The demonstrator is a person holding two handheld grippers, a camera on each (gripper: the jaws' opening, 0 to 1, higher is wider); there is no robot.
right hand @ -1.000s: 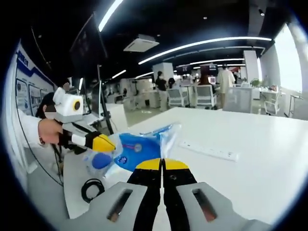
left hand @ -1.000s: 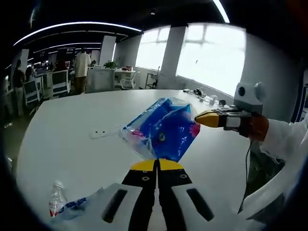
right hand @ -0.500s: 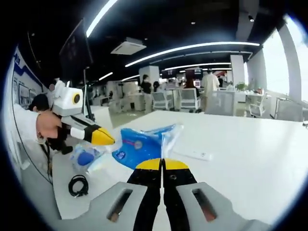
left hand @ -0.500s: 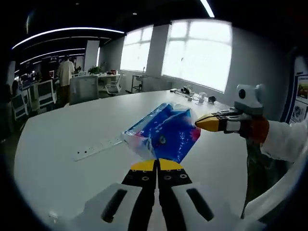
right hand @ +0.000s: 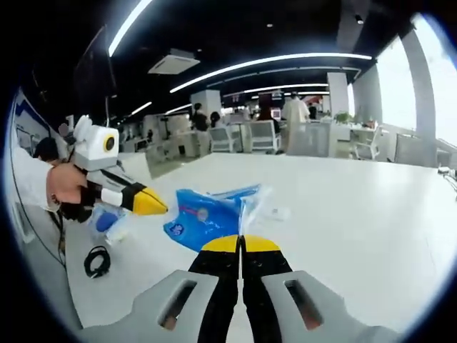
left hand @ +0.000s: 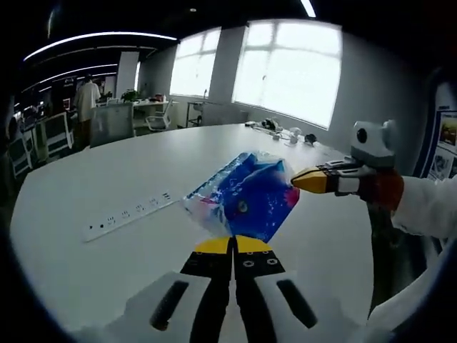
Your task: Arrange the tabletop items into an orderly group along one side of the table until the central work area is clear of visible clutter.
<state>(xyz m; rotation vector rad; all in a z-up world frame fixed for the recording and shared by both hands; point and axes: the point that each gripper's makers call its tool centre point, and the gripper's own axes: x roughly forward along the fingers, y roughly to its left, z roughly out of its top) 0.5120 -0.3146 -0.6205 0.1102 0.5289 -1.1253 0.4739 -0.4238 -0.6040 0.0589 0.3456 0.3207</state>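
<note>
Left gripper view: the left gripper had its jaws pressed together, and the lower edge of a blue plastic pack, prob. tissues or wipes, met the yellow tips, so it looked pinched there. The pack hung in the air above the white table, tilted, clear film bunched at its top. The right gripper came in from the right, its yellow tip closed and touching the pack's upper right corner. Two holds at opposite edges likely kept the floppy pack from sagging or swinging during the carry. A white power strip lay flat on the table to the left, well apart from the pack. Small clutter sat near the far edge by the windows; too small to tell what.

Right gripper view: the right gripper was clenched too, with the pack just beyond its tips, its crinkled clear end toward the cam. Whether the film was actually caught in the jaws, can't tell from here. The left gripper showed at left, held in a person's hand, tip closed at the pack's far edge. Behind it lay another blue-and-clear packet near the table edge, and a coiled black cable closer to the cam. Judging by that, the pack was prob. headed to join the items at that side, w/ the central area not yet sorted.
</note>
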